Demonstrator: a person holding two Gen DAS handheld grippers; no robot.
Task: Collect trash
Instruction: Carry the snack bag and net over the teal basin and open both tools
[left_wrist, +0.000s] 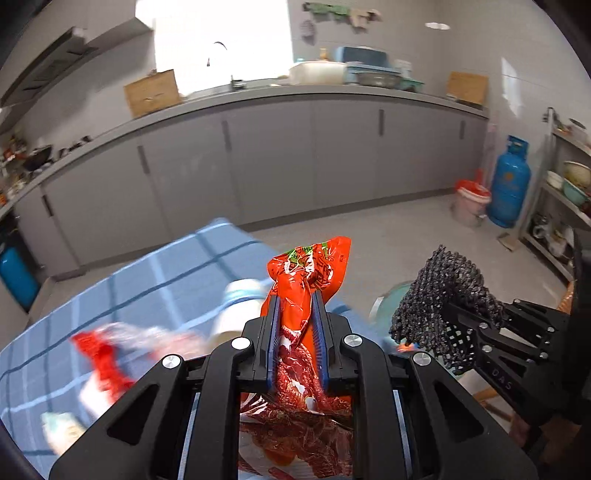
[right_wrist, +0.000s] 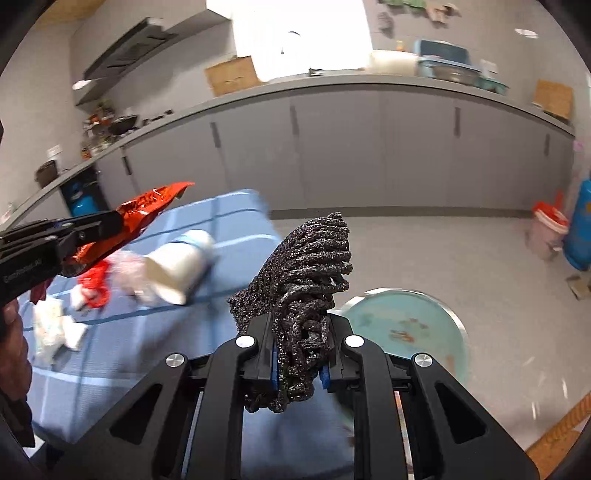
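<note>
A table under a blue checked cloth (right_wrist: 147, 350) fills the lower left of both views, with grey kitchen cabinets (left_wrist: 273, 162) behind it. Off the table's right edge, at about four o'clock in the right wrist view, sits a round teal bin (right_wrist: 410, 328) with some orange scraps inside.

On the cloth a white paper cup (right_wrist: 177, 269) lies on its side, mouth toward seven o'clock. Touching it at its nine o'clock is a blurred clear plastic wad (right_wrist: 129, 273), then red scraps (right_wrist: 96, 284), then crumpled white tissue (right_wrist: 51, 332) toward seven o'clock.

The left gripper (left_wrist: 297, 332) is clamped tight on an orange-red snack wrapper (left_wrist: 310, 273); the foil runs straight between the two fingers, its crumpled top sticking out past the tips at twelve o'clock and its tail trailing back toward the camera.

The right gripper (right_wrist: 301, 347) is closed on a black knitted mesh scrap (right_wrist: 310, 266), which bulges out above the fingertips and hangs below them, held above the table edge near the bin.
</note>
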